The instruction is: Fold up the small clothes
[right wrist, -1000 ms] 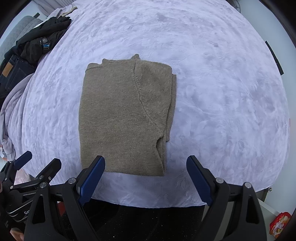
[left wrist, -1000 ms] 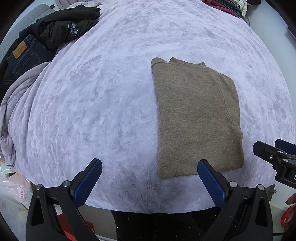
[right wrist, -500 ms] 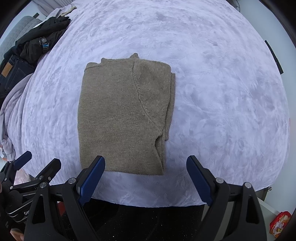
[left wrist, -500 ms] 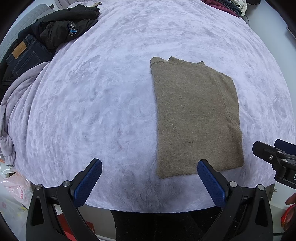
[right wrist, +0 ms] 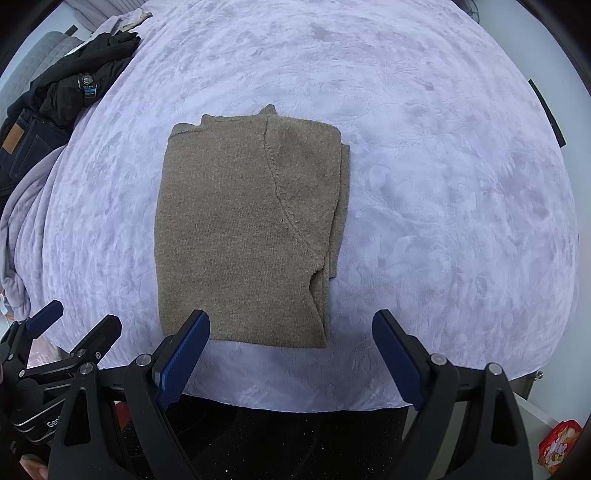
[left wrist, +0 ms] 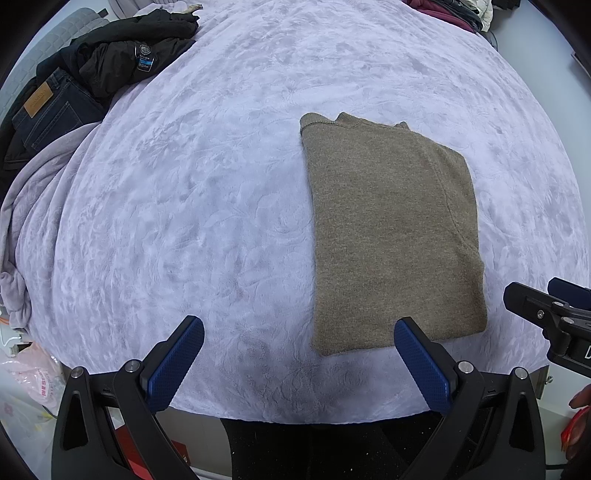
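A brown knit sweater point(left wrist: 391, 236) lies folded into a neat rectangle on the lavender blanket point(left wrist: 207, 206); it also shows in the right wrist view point(right wrist: 243, 229). My left gripper point(left wrist: 299, 363) is open and empty, held just short of the sweater's near edge, mostly to its left. My right gripper point(right wrist: 291, 360) is open and empty, just short of the sweater's near right corner. Each gripper shows at the edge of the other's view: the right one point(left wrist: 546, 314) and the left one point(right wrist: 70, 332).
A black jacket point(left wrist: 122, 59) and dark jeans point(left wrist: 48, 114) are piled at the far left of the bed. More clothes point(left wrist: 450, 11) lie at the far right. The bed's near edge point(left wrist: 295, 410) is right below the grippers. A red packet point(right wrist: 557, 443) lies on the floor at the right.
Nothing has moved apart from a very slight drift of both views. Both grippers stay open and the sweater lies still.
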Available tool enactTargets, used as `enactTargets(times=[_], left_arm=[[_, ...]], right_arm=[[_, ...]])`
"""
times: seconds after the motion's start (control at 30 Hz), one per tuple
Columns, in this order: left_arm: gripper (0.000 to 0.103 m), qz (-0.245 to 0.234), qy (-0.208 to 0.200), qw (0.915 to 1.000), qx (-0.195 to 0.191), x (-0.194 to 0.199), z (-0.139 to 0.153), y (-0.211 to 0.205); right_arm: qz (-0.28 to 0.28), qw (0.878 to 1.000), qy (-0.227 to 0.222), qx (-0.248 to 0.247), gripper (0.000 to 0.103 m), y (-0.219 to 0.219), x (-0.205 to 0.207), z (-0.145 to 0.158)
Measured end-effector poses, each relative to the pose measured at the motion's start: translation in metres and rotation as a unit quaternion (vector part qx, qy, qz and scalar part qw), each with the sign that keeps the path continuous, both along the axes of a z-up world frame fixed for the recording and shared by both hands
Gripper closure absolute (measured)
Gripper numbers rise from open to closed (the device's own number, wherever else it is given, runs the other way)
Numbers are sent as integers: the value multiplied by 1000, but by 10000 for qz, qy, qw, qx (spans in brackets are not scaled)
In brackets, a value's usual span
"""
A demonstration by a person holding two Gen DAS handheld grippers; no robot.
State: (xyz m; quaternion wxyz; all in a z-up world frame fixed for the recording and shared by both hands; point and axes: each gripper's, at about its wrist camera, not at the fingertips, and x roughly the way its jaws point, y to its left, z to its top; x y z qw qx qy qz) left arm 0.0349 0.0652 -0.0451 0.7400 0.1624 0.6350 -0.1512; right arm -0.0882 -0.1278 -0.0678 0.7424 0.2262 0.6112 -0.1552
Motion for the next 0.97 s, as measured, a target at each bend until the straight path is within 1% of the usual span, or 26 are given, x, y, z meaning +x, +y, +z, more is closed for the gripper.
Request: enactTargets(times=[0.63,0.97], left_arm=[[0,25,-21,10000,57,1,-2,0],[0,-32,24,10000,-71,0,-3,1]], right_arm=[[72,9999,71,-42,12,-1,1,-4],[104,9999,90,-53,12,-1,3,-4]])
